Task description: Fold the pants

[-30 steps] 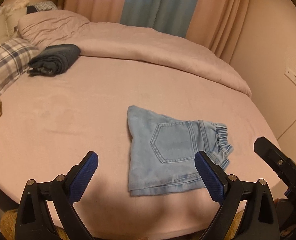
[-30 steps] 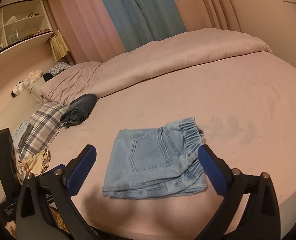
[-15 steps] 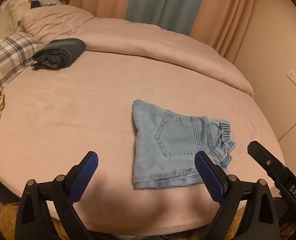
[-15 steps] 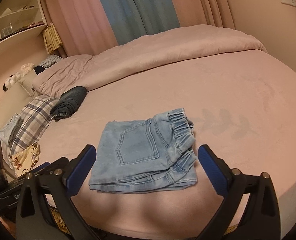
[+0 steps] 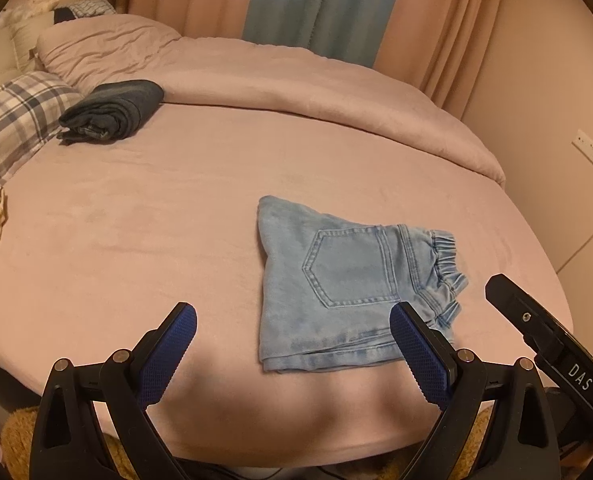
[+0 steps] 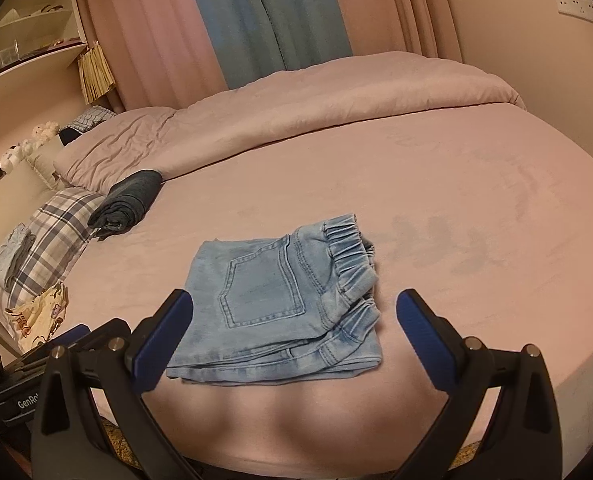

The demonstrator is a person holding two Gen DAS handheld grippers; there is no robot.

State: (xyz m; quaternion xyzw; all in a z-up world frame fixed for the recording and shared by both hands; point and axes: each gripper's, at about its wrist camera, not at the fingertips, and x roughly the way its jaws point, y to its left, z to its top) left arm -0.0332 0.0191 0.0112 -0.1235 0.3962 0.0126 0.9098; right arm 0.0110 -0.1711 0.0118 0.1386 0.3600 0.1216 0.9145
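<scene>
1. light denim pants (image 5: 348, 284) lie folded into a compact rectangle near the front edge of the pink bed (image 5: 144, 216), back pocket up, elastic waistband to the right.
2. the left gripper (image 5: 292, 344) and the right gripper (image 6: 292, 332) hover short of the bundle, jaws spread wide, holding nothing.
3. folding looks finished, or nearly; the layered edges at the front seem slightly uneven, though the fisheye makes that hard to judge.
4. what remains would be a light squaring of the edges, or moving the bundle beside the dark folded garment (image 5: 112, 114).
</scene>
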